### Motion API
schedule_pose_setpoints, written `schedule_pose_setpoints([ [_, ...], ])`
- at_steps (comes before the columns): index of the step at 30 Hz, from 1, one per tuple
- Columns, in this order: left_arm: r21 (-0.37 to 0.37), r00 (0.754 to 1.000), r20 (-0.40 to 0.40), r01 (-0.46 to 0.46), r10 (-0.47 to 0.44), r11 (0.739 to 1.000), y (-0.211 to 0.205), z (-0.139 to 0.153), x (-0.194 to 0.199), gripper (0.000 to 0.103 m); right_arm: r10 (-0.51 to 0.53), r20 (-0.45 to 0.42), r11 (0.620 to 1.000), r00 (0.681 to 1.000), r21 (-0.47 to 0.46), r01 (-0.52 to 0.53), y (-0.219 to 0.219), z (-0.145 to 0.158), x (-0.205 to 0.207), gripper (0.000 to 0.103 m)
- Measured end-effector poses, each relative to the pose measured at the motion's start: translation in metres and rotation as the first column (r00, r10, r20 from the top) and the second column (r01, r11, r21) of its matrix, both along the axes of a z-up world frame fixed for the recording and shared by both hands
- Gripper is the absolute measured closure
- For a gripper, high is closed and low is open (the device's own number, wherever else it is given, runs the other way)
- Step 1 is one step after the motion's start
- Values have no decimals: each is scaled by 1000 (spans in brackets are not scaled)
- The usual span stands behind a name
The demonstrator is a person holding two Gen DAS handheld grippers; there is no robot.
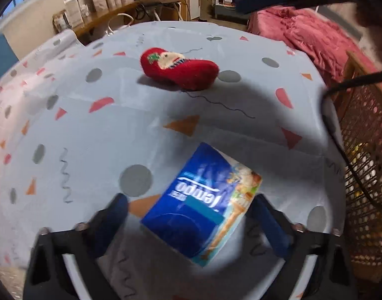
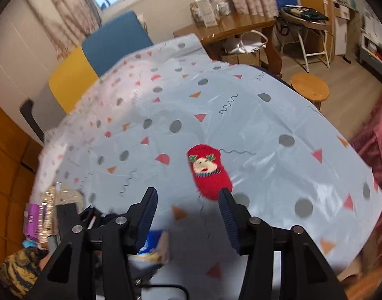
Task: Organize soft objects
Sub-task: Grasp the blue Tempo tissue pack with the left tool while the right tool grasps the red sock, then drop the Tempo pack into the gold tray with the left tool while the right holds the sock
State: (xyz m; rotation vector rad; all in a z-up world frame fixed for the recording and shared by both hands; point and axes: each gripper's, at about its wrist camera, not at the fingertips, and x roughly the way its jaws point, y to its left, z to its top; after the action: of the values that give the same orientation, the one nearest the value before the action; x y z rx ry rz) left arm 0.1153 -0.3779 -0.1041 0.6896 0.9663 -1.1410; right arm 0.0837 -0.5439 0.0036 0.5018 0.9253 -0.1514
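Observation:
A blue Tempo tissue pack (image 1: 203, 205) lies flat on the patterned tablecloth (image 1: 103, 130), between the spread fingers of my left gripper (image 1: 191, 207), which is open and not touching it. A red knitted reindeer sock (image 1: 178, 68) lies farther back on the cloth. In the right wrist view the sock (image 2: 209, 172) lies just ahead of my right gripper (image 2: 188, 195), which is open and empty above the cloth; its right fingertip (image 2: 224, 196) overlaps the sock's near end. The tissue pack (image 2: 151, 245) peeks out below the right gripper.
A wicker basket (image 1: 366, 175) stands off the table's right edge, with a pink blanket (image 1: 303, 32) behind it. A wooden stool (image 2: 309, 87), a desk (image 2: 231, 30) and chairs stand beyond the table. Packaged goods (image 2: 41, 215) sit at the left edge.

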Motion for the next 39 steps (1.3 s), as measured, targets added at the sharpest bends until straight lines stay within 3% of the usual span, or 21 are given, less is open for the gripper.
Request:
schedule_pose_setpoints([
  [1, -31, 1000, -12, -16, 15, 999, 4, 2, 0, 27, 26, -23, 1000, 999, -11, -27, -1, -6, 12, 50],
  [4, -61, 999, -30, -46, 44, 997, 14, 4, 1, 38, 67, -101, 996, 993, -50, -72, -3, -25, 41, 50],
  [11, -103, 987, -79, -149, 141, 983, 46, 7, -2, 40, 90, -286, 988, 954, -91, -121, -4, -82, 89, 51],
  [12, -109, 982, -94, -175, 165, 978, 52, 8, -2, 40, 83, -305, 986, 949, -110, -122, -1, -87, 91, 57],
  [13, -111, 977, -105, -197, 185, 974, 57, 9, -2, 40, 75, -325, 984, 943, -130, -123, 1, -91, 92, 72],
  [16, -114, 962, -100, -265, 254, 958, 69, 12, -5, 40, 76, -331, 978, 941, -159, -135, 14, -90, 88, 82],
  [21, -125, 939, -83, -342, 334, 931, 85, 27, -4, 40, 86, -329, 975, 940, -168, -148, 41, -85, 80, 83],
  [29, -223, 910, -15, -408, 415, 886, 109, 82, -5, 40, 49, -294, 999, 955, 14, -46, 60, -86, 61, 83],
  [34, -288, 867, -24, -482, 497, 828, 139, 116, 5, 40, 68, -281, 998, 957, 4, -70, 77, -86, 57, 83],
  [39, -342, 805, -22, -563, 593, 752, 179, 148, 19, 40, 91, -283, 985, 955, -115, -128, 92, -87, 59, 80],
])
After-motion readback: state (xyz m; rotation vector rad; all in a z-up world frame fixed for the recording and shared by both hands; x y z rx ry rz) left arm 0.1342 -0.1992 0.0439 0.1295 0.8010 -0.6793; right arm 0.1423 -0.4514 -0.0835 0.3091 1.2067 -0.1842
